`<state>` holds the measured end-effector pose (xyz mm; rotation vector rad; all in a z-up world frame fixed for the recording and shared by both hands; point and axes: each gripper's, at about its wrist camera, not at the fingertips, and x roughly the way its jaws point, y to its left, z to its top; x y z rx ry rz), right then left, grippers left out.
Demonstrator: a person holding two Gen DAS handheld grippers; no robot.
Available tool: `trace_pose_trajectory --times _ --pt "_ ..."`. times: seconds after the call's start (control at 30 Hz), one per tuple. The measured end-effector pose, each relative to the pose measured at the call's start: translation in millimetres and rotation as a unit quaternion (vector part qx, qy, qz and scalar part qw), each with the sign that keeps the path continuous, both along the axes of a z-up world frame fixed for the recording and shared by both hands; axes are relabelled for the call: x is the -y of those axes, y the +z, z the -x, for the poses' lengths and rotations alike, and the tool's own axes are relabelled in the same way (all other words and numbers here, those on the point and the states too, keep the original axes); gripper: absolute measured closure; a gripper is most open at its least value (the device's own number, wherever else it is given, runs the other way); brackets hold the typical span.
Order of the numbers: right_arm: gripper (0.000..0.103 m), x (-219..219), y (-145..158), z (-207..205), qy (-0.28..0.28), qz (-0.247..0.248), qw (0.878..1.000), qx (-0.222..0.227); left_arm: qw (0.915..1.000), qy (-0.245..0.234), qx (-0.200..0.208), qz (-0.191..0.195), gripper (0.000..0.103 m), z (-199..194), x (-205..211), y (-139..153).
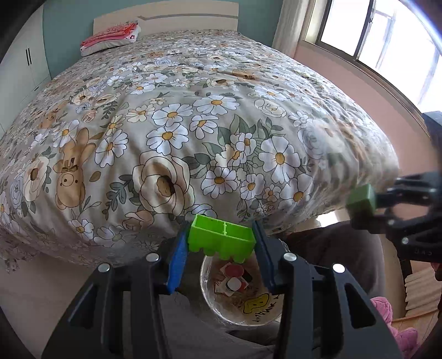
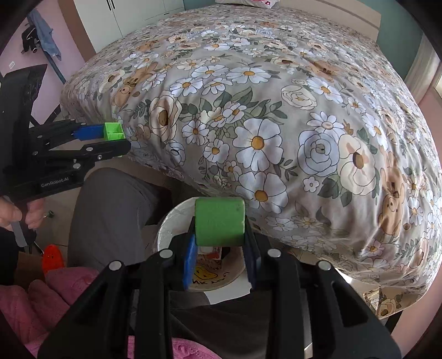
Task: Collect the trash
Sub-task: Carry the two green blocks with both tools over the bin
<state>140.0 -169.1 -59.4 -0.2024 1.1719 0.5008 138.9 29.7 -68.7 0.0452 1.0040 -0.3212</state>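
Note:
My left gripper (image 1: 221,243) is shut on a bright green hollow toy brick (image 1: 221,241), its open underside facing up. It hangs just above a clear round bowl (image 1: 212,303) that holds small red and white scraps and a yellow sticker. My right gripper (image 2: 219,240) is shut on a darker green block (image 2: 219,221), held over the white rim of the same bowl (image 2: 168,223). In the left wrist view the right gripper (image 1: 359,201) shows at the right edge with its block (image 1: 360,198). The left gripper (image 2: 116,138) and its brick (image 2: 113,131) appear at the left of the right wrist view.
A bed with a flowered cover (image 1: 193,124) fills the space ahead, a red pillow (image 1: 110,38) at its far end. A person's grey-trousered legs (image 2: 110,210) sit around the bowl, with pink fabric (image 2: 36,298) below. A window (image 1: 386,36) is at the right, a white wardrobe (image 2: 132,19) at the left.

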Motion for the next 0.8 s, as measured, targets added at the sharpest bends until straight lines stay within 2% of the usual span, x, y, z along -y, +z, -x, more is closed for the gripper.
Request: trace_pose_trajectory --times 0.23,0.5,0.8 --pt "0.072 -8 -75 -2 0.004 0.006 0.997 -0.076 0.9969 -0.011 -0.077 -0.001 0.056 -4 13 -70" --pt "0.072 -18 -154 -5 0.004 0.013 0.988 -0.154 0.9859 -0.022 -0.166 -0.004 0.056 -7 31 -146" --pt "0.072 -19 -228 -15 -0.012 0.016 0.974 -0.227 0.9726 -0.019 -0.232 -0.004 0.056 -21 46 -205"
